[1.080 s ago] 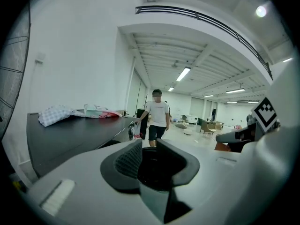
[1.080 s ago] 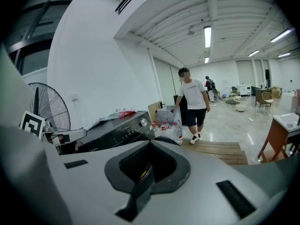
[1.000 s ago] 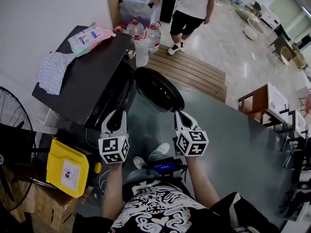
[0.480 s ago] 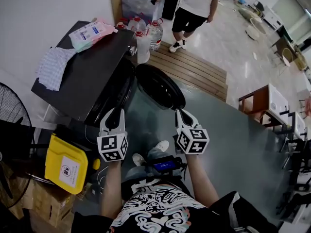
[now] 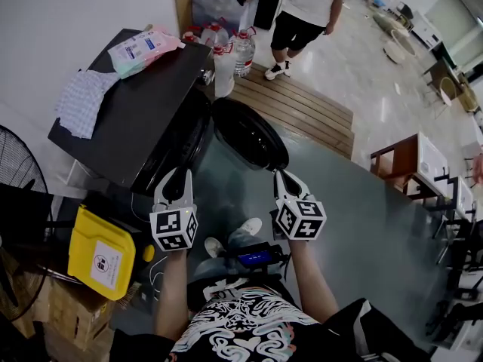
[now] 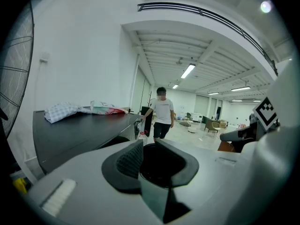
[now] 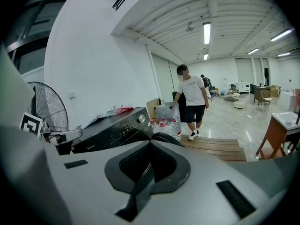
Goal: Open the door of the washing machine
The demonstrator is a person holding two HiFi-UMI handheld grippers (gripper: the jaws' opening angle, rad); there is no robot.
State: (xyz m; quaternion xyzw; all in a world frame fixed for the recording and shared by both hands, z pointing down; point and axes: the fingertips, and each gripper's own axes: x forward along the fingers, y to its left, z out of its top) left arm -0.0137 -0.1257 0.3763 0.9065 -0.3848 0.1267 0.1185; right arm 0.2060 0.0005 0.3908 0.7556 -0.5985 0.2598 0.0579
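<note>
The black washing machine point(image 5: 128, 119) stands at the left, and its round dark door point(image 5: 249, 134) hangs swung out toward the floor space. My left gripper point(image 5: 177, 173) hovers in front of the machine's drum opening, short of the door's near edge. Its jaws are closing with a narrow gap and nothing between them point(image 6: 149, 141). My right gripper point(image 5: 280, 174) is shut and empty just right of the door's lower rim. In the right gripper view the gripper point(image 7: 150, 142) points at the door point(image 7: 166, 137) and the control panel point(image 7: 112, 130).
A checked cloth point(image 5: 83, 100) and a pastel package point(image 5: 143, 47) lie on the machine's top. Water bottles point(image 5: 226, 59) stand behind it beside a wooden platform point(image 5: 294, 108). A person point(image 5: 306, 6) stands farther back. A yellow box point(image 5: 102, 253) and a fan point(image 5: 15, 179) are at the left.
The left gripper's jaws have narrowed a little. Both hands stay about where they were, and the door has not moved.
</note>
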